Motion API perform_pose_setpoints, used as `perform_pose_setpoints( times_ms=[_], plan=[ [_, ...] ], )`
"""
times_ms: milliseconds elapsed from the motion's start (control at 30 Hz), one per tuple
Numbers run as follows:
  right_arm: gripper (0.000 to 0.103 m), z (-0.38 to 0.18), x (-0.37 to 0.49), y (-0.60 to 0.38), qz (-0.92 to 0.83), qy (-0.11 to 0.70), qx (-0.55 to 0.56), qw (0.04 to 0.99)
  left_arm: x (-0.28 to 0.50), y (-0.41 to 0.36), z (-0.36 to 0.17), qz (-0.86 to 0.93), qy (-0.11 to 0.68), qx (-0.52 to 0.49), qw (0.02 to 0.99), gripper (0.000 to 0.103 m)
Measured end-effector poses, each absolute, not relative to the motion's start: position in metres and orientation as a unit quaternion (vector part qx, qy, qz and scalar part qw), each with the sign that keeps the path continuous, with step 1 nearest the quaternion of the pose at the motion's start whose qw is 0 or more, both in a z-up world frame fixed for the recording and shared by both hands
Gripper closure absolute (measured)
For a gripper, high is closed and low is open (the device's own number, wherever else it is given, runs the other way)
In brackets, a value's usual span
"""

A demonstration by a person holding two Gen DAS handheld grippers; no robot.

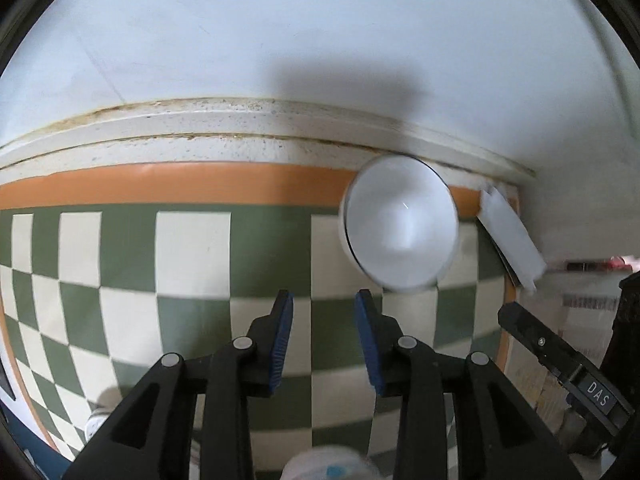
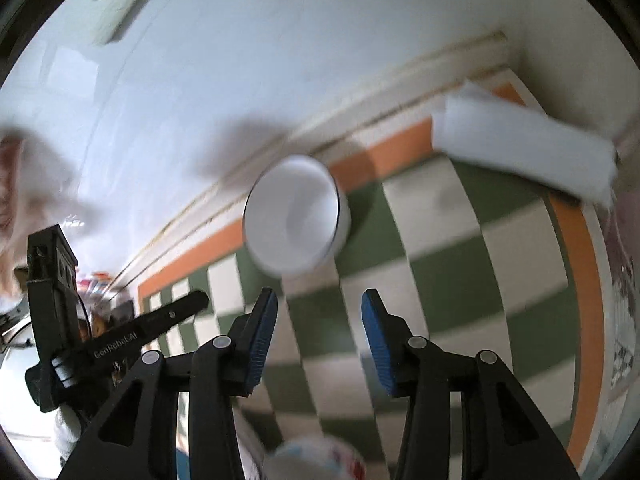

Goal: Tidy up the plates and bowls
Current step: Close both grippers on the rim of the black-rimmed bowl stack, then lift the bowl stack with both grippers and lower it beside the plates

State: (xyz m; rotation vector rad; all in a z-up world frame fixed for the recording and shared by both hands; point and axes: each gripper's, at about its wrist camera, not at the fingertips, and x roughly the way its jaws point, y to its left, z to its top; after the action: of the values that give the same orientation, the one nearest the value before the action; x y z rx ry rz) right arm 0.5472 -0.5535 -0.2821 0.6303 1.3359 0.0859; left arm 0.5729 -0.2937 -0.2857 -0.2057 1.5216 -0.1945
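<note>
A white bowl stands on a green-and-cream checked mat near the wall; it looks like two bowls nested, with a dark rim line. It also shows in the right wrist view. My left gripper is open and empty, just short of the bowl and to its left. My right gripper is open and empty, just below the bowl on the mat. The right gripper's body shows at the left view's right edge; the left gripper's body shows at the right view's left.
A white flat rectangular object leans at the mat's far right corner against the wall, also in the right wrist view. A white tiled wall rises behind the mat. A white patterned item lies blurred below the grippers.
</note>
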Motion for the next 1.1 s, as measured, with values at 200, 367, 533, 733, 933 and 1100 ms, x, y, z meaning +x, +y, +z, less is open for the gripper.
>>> perform_pose_setpoints(
  times_ms=[200,367,533,733,933,1100],
  plan=[
    [0.056,-0.318,0.595,-0.547,0.031,0.625,0.267,0.733,0.604,-0.302,-0.323,-0.077,0.708,-0.092,0.696,0.073],
    [0.056,-0.346,0.614,-0.544,0.029,0.641,0.261,0.721,0.623,-0.305,-0.326,-0.092,0.710,-0.106,0.690,0.072],
    [0.057,-0.364,0.626,-0.546,0.025,0.647,0.270,0.713,0.631,-0.310,-0.330,-0.092,0.714,-0.078,0.690,0.072],
    [0.086,-0.379,0.632,-0.549,0.024,0.648,0.271,0.711,0.635,-0.317,-0.337,-0.103,0.718,-0.060,0.686,0.092],
    [0.091,-0.378,0.630,-0.544,0.023,0.643,0.259,0.721,0.632,-0.320,-0.333,-0.109,0.711,-0.054,0.693,0.095],
    [0.091,-0.376,0.628,-0.537,0.022,0.643,0.253,0.722,0.631,-0.324,-0.332,-0.109,0.708,-0.052,0.696,0.095]
  ],
)
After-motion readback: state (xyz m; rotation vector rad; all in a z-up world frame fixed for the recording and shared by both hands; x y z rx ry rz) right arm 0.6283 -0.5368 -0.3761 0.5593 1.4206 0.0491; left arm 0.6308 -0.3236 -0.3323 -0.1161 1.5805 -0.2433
